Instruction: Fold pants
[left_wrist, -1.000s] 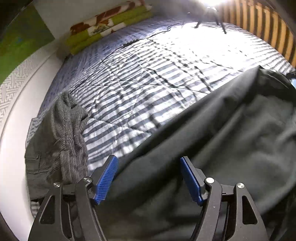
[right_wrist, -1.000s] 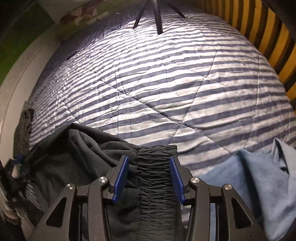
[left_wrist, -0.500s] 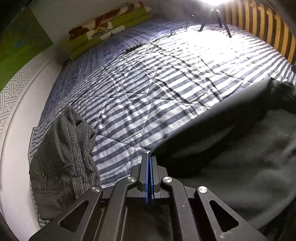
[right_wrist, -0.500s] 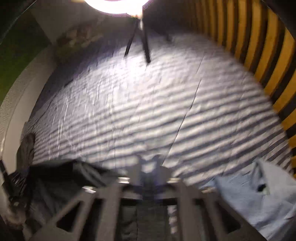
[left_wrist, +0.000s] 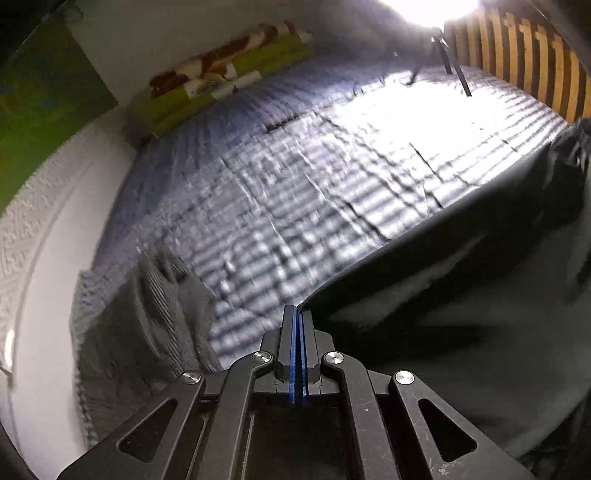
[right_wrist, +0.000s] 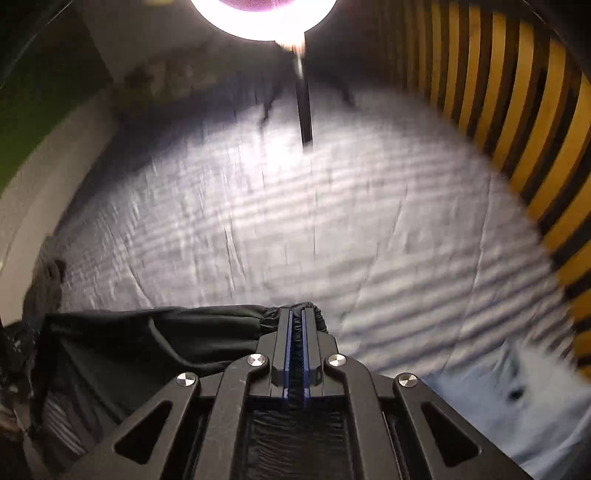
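both the left gripper (left_wrist: 297, 317) and right gripper (right_wrist: 296, 321) are clamped on the black pants (left_wrist: 461, 314) over the striped bed (left_wrist: 295, 192)

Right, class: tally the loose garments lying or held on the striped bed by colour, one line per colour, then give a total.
Black pants with a gathered elastic waistband: 1
Grey checked woven garment, crumpled at the bed's edge: 1
Light blue soft garment: 1
Total: 3

Striped quilt (right_wrist: 332, 221) on bed, slatted headboard (right_wrist: 517, 122), bright lamp (right_wrist: 264, 14) above
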